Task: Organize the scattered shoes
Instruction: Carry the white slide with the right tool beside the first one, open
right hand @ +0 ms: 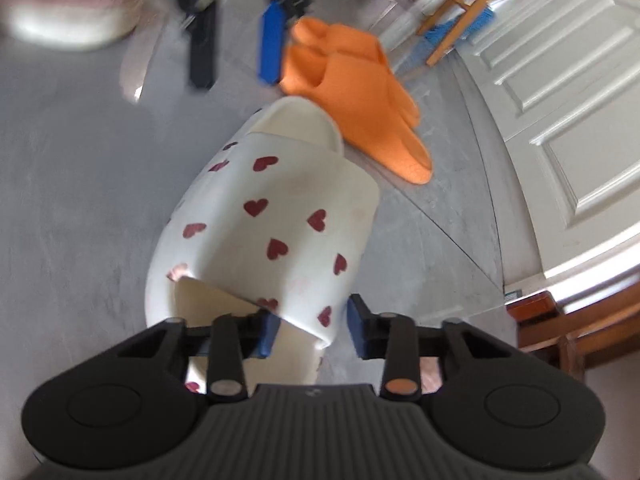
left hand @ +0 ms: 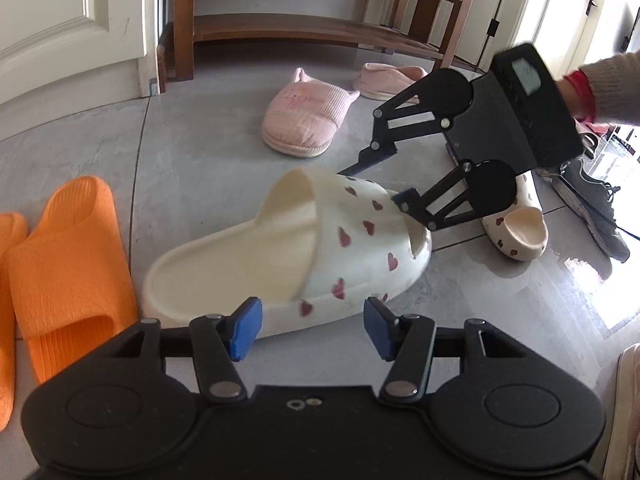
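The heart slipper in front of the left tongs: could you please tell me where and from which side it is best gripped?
Probably by the strap's edge at the toe opening. The heart slipper lies flat on the floor, and its strap arches clear of the sole there, leaving a thin wall to pinch. Come from the toe end, angled down, one finger inside the opening and one outside, roughly where the right tongs now sit.

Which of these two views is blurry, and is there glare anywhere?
Right wrist view: motion-smeared, worst at the top, pink slipper a blur, heart-print slide soft. Left wrist view: sharp, with window glare on the floor tiles at right.
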Available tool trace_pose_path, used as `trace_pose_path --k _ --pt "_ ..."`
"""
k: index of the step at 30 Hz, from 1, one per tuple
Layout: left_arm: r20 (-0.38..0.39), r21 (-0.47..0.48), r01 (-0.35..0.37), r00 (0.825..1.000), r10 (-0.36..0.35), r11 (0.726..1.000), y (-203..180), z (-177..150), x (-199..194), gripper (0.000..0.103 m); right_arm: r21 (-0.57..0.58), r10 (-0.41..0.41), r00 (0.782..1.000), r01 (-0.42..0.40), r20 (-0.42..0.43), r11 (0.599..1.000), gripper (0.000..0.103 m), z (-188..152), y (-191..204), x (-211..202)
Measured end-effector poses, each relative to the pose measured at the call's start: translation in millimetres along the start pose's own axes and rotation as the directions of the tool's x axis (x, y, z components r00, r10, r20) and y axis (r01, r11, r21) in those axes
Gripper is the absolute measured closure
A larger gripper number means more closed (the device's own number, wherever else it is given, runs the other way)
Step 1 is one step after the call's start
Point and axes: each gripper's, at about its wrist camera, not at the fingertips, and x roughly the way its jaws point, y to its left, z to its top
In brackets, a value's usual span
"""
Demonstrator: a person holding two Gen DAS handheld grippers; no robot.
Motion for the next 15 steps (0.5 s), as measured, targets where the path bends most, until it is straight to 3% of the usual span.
trace_pose_path --k 2,4,5,6,7,8,13,15 --pt "-0.001 -0.005 -0.003 1.0 0.003 1.0 1 0 1 0.047 0.156 0.007 1.0 -0.007 0.003 0.988 0.075 2 -8 -2" --pt "0.001 -0.003 -0.002 1.0 0.002 1.0 1 1 2 0.047 0.329 0.001 1.0 -0.003 0.008 0.944 0.079 1 -17 -7" --pt "0.003 0.002 -0.002 1.0 0.002 1.0 1 1 1 0.047 0.435 -0.01 1.0 0.003 0.013 0.9 0.08 -2 -23 -10" --pt "0.006 0.008 0.0 1.0 0.0 1.0 0 1 1 0.047 0.575 -0.033 0.999 0.018 0.017 0.818 0.081 -8 -31 -15" --pt "0.009 0.014 0.001 1.0 -0.002 1.0 0 1 0 0.047 0.637 -0.053 0.999 0.031 0.015 0.77 0.081 -12 -35 -18" --pt "0.013 0.019 0.002 1.0 -0.002 1.0 0 2 0 0.047 0.669 -0.064 0.998 0.041 0.009 0.742 0.081 -14 -34 -21" --pt "0.04 0.04 0.023 0.999 -0.025 0.999 -2 9 2 0.045 0.833 -0.161 0.98 0.185 -0.116 0.521 0.082 -33 -24 -44" --pt "0.047 0.048 0.03 0.998 -0.032 0.998 -3 13 3 0.044 0.844 -0.194 0.962 0.264 -0.193 0.467 0.082 -40 -18 -55"
